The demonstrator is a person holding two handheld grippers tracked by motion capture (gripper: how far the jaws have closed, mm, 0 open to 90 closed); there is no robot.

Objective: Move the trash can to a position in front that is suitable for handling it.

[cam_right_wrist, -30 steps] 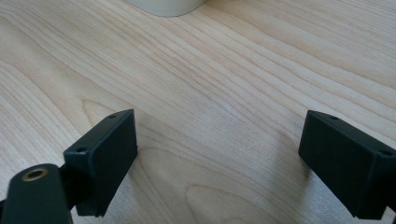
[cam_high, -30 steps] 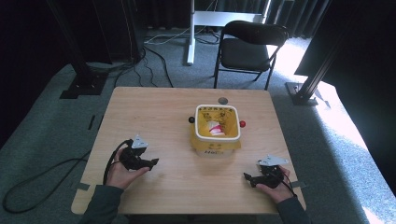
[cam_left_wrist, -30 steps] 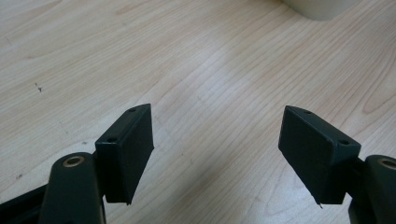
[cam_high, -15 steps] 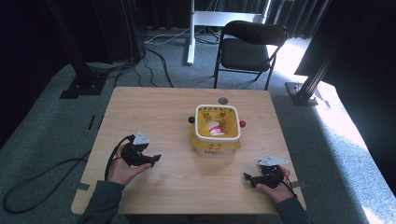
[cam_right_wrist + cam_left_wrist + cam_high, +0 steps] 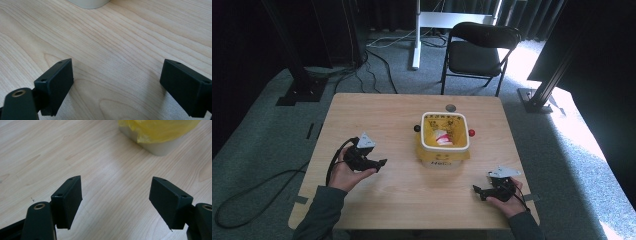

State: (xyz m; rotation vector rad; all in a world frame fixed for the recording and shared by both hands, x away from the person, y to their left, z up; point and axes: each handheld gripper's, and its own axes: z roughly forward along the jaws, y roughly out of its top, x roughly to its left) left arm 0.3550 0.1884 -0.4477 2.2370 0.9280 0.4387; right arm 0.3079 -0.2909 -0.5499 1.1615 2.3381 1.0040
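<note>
Bin (image 5: 445,139) w/ yellow liner sits mid-table, slightly far. Left gripper (image 5: 379,162) & right gripper (image 5: 477,190) near edge, jaws wide, empty. Best approach: keep jaws spread, close in from both sides, level.

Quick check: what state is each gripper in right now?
Left gripper: open, holding nothing, above bare table.
Right gripper: open, holding nothing, above bare table.

Bin (image 5: 445,141) on table (image 5: 377,115), between claws.
</note>
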